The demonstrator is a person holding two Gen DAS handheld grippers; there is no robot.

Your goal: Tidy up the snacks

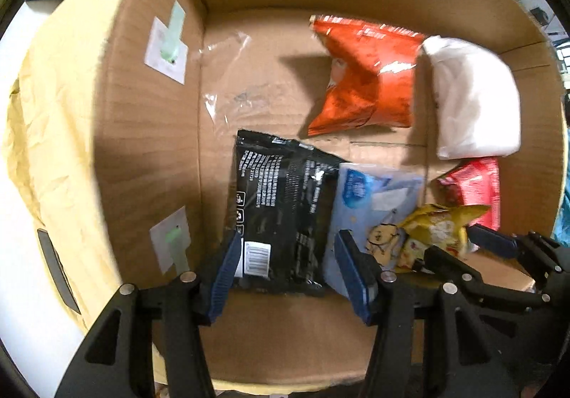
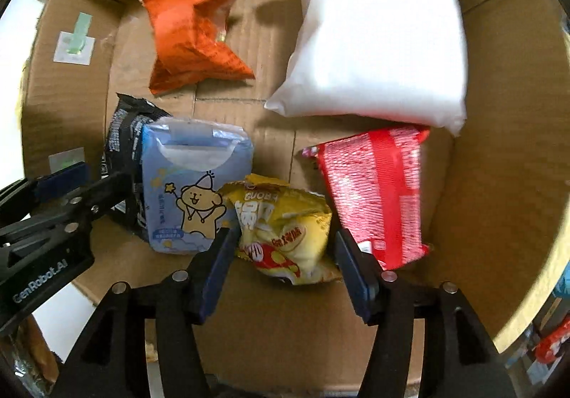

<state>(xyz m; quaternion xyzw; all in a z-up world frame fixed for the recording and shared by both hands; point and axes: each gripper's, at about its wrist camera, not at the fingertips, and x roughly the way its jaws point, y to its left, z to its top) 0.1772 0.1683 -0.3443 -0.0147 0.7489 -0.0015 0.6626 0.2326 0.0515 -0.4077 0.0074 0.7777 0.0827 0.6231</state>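
Both grippers reach into a cardboard box (image 1: 149,134) of snacks. My left gripper (image 1: 288,250) is open, its blue pads on either side of a black packet (image 1: 281,205) lying on the box floor. My right gripper (image 2: 285,248) is open around a yellow snack bag (image 2: 285,234), which rests on the floor; it also shows in the left wrist view as the yellow bag (image 1: 434,230). A light-blue pack with a bear (image 2: 192,184) lies between the black packet (image 2: 124,134) and the yellow bag.
An orange bag (image 1: 363,77), a white bag (image 1: 473,99) and a red packet (image 1: 477,188) lie further in the box. White stickers (image 1: 167,45) sit on the left wall. Yellow cloth (image 1: 64,134) lies outside the box on the left.
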